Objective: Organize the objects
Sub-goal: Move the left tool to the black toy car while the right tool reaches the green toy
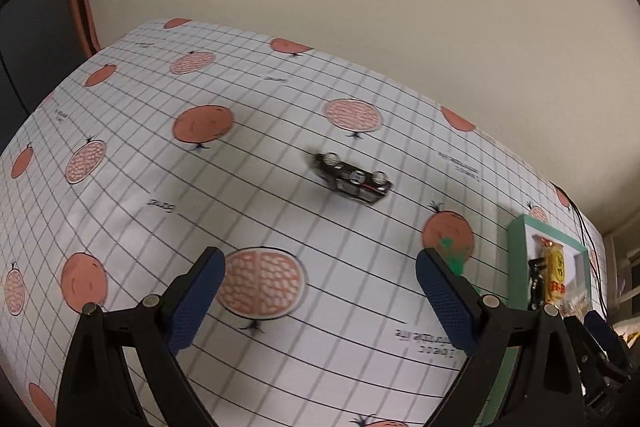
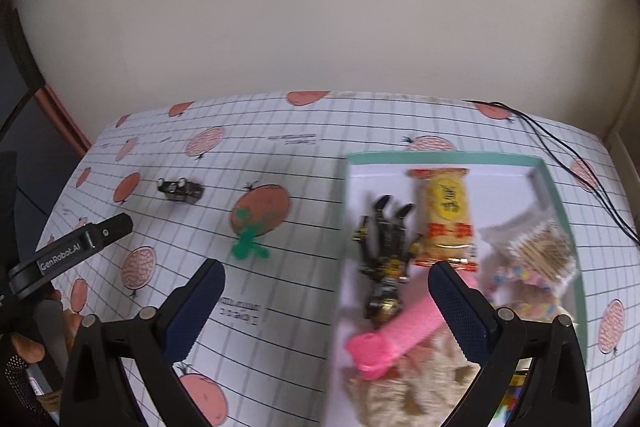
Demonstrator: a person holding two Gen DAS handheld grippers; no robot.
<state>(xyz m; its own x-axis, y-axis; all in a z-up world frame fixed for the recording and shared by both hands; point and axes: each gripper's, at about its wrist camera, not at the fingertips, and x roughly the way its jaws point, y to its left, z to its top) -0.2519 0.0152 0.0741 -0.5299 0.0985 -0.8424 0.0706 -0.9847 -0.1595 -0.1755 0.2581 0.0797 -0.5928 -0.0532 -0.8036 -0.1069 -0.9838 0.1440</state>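
A small black toy car [image 1: 352, 179] lies on its side on the patterned tablecloth, ahead of my open left gripper [image 1: 320, 291]. The same car [image 2: 180, 189] shows far left in the right wrist view. A green flat figure [image 2: 248, 241] lies on the cloth between car and box; its edge [image 1: 454, 255] peeks past my left gripper's right finger. The teal-rimmed box [image 2: 560, 195] holds a black-and-gold toy figure [image 2: 384, 251], a yellow snack packet [image 2: 446, 219], a pink toy [image 2: 396, 335] and a plush. My right gripper [image 2: 326, 307] hangs open and empty over the box's left edge.
The box [image 1: 516, 259] stands at the right of the left wrist view. A black cable [image 2: 560, 155] runs over the cloth behind the box. The left gripper's body [image 2: 72, 251] and a hand are at the far left. A beige wall backs the table.
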